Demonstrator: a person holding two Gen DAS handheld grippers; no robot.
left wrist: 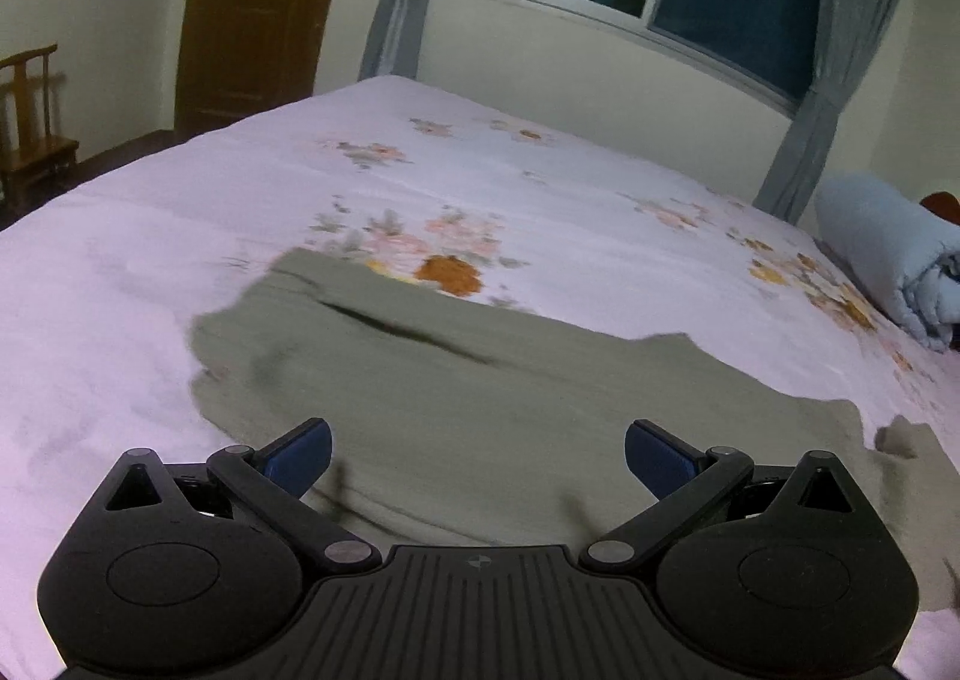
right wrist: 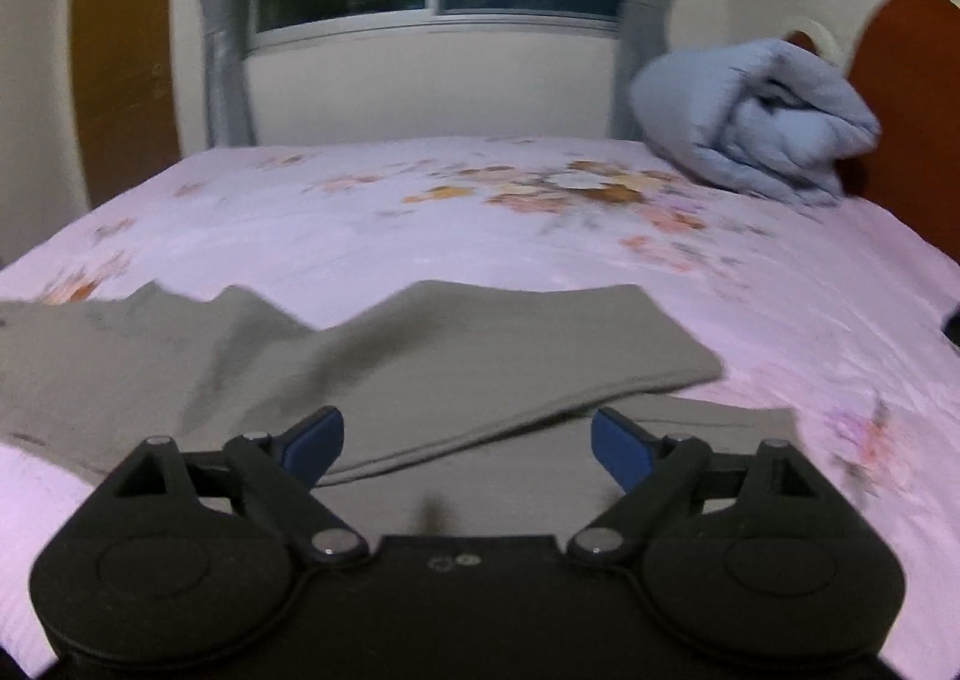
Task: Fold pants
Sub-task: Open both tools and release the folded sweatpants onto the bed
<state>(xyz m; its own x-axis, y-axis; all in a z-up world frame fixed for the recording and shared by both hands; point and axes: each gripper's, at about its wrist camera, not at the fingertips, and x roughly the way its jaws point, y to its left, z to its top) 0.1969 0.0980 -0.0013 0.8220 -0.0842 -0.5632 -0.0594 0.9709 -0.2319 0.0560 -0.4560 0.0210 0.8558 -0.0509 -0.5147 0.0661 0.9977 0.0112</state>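
Grey-green pants (left wrist: 456, 380) lie spread on the bed's pink floral sheet (left wrist: 120, 272). In the left wrist view my left gripper (left wrist: 477, 455) is open and empty, just above the near edge of the pants. In the right wrist view the pants (right wrist: 420, 356) show one leg laid over the other, its end pointing right. My right gripper (right wrist: 468, 443) is open and empty over the near edge of the legs.
A rolled light-blue quilt (right wrist: 756, 122) lies at the head of the bed by the brown headboard (right wrist: 906, 98). A window with grey curtains (right wrist: 222, 38) is behind the bed. A wooden chair (left wrist: 30, 128) and brown door (left wrist: 258, 2) stand far left.
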